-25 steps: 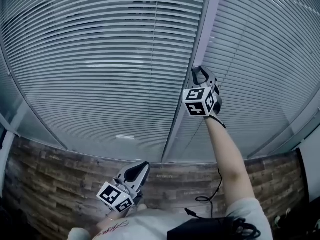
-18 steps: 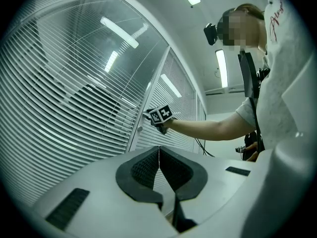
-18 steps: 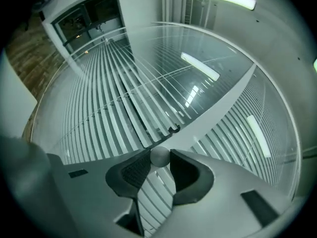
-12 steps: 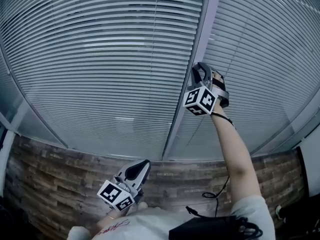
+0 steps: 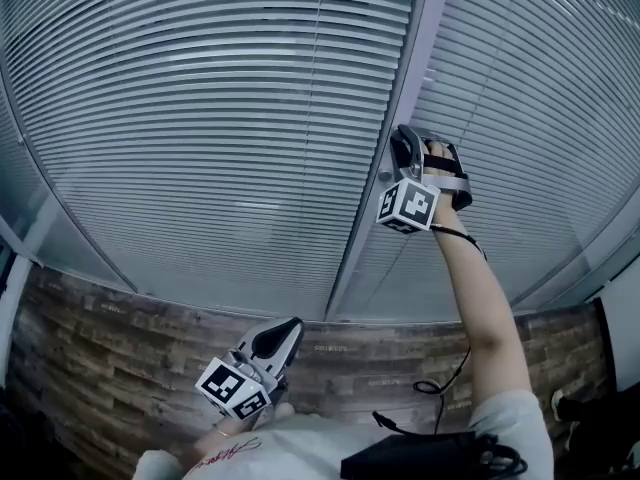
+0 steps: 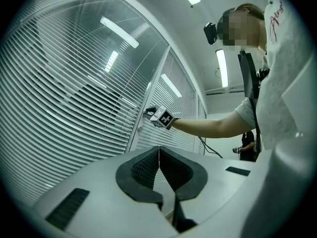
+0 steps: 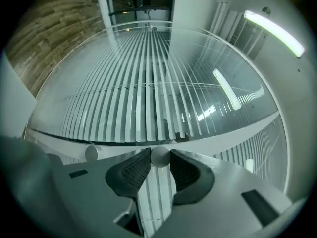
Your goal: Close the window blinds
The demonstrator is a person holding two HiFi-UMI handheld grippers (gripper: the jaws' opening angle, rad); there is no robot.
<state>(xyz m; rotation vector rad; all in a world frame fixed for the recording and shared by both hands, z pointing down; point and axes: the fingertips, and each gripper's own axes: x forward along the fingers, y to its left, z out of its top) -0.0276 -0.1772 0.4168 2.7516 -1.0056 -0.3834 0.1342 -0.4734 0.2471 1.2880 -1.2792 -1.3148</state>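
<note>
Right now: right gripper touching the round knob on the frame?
Touching. Right gripper view: the right gripper has both pads pressed on the round knob.

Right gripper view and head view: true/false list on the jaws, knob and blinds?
1. The right gripper has its jaws closed on a small round silver knob. True.
2. The left gripper grips a cord. False: its jaws are together, with nothing between them.
3. A second round silver knob sits on the white frame beside the gripped one. True.
4. The white slatted blinds are bunched up at the top. False: their slats hang spread out.
</note>
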